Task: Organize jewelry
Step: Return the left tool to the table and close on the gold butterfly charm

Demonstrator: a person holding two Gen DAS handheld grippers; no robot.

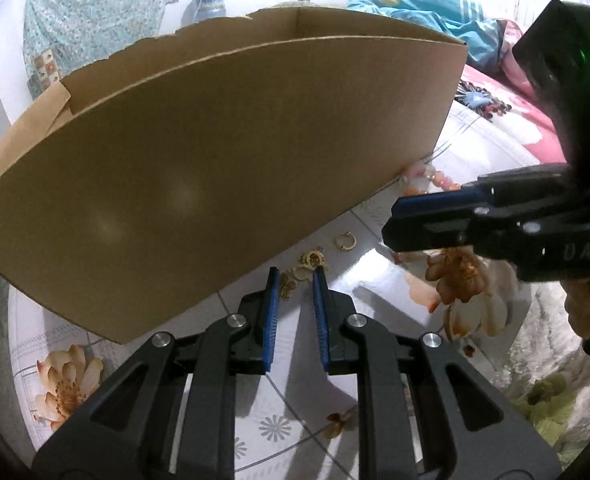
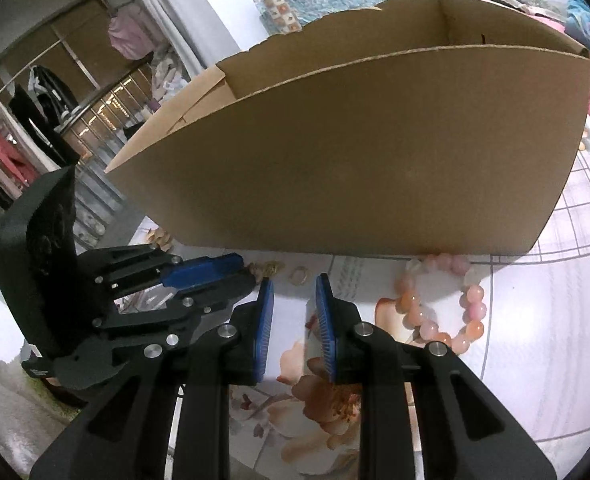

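A brown cardboard box [image 1: 223, 152] stands open on a floral cloth; it also shows in the right wrist view [image 2: 375, 152]. Small gold earrings [image 1: 307, 266] lie in a cluster by its base, with a gold ring [image 1: 345, 241] beside them. My left gripper [image 1: 297, 276] is open with its tips around the near end of the cluster. A pink bead bracelet [image 2: 443, 304] lies right of my right gripper [image 2: 293, 286], which is open and empty. The gold ring [image 2: 298, 275] lies just beyond its tips. The right gripper [image 1: 391, 220] also shows in the left wrist view.
The floral cloth [image 2: 535, 340] covers the surface. Bedding and clothes [image 1: 415, 8] lie behind the box. A clothes rack [image 2: 23, 136] stands at the far left. A fluffy grey rug [image 1: 555, 340] lies at the right.
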